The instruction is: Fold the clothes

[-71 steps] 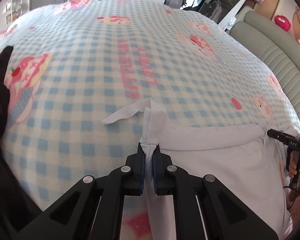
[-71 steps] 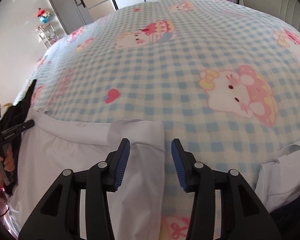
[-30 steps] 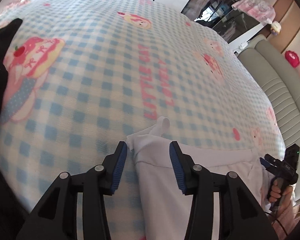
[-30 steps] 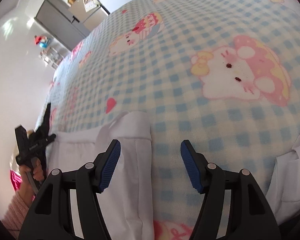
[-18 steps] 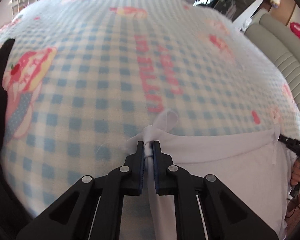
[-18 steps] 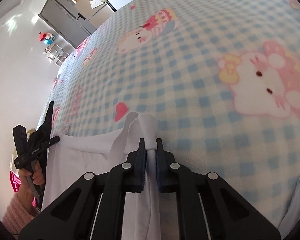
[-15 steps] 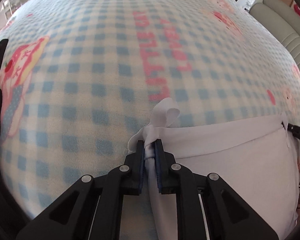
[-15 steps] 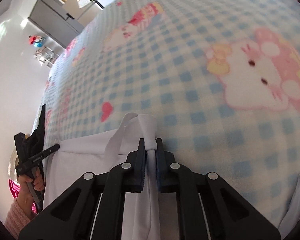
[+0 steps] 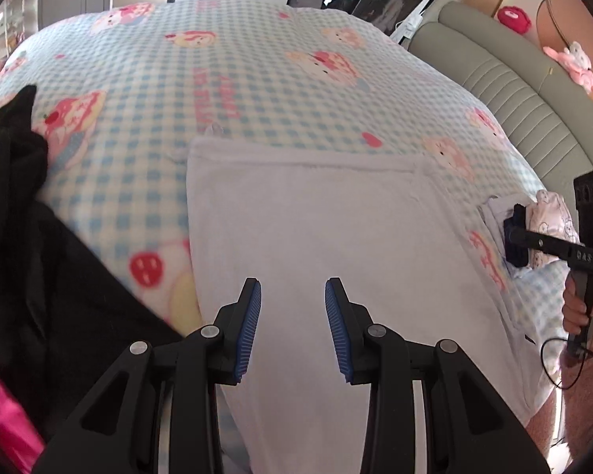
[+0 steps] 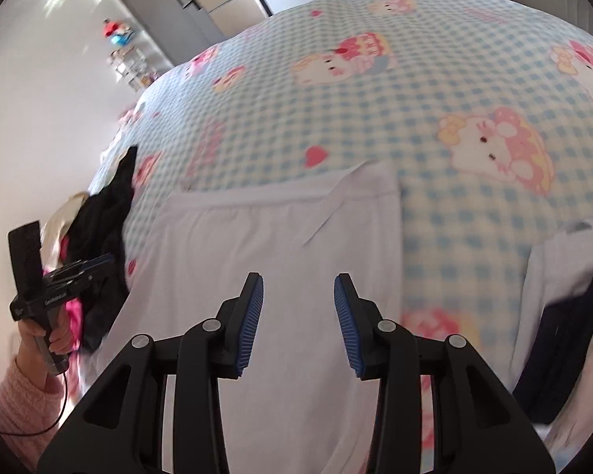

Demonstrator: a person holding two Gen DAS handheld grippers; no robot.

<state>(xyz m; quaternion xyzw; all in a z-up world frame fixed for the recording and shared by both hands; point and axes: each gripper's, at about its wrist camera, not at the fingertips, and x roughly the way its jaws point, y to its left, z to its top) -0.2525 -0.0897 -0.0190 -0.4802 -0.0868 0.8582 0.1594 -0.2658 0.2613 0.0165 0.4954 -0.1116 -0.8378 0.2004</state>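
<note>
A white garment (image 9: 336, 237) lies spread flat on the blue checked cartoon blanket (image 9: 257, 71), its far edge straight with a folded-in flap at the right corner. It also shows in the right wrist view (image 10: 257, 245). My left gripper (image 9: 292, 316) is open and empty, raised above the garment's near half. My right gripper (image 10: 298, 312) is open and empty, also above the garment. Each gripper shows in the other's view, held in a hand: the right gripper (image 9: 549, 237) and the left gripper (image 10: 55, 292).
A pile of black and pink clothes (image 9: 23, 245) lies at the left edge of the bed. White and dark garments (image 10: 565, 316) lie at the right. A grey padded headboard (image 9: 506, 79) runs along the right side. Cabinets (image 10: 217, 0) stand beyond the bed.
Both grippers let go of the garment's far corners, opened and drew back toward the near side. The garment now lies flat with its far edge laid out straight.
</note>
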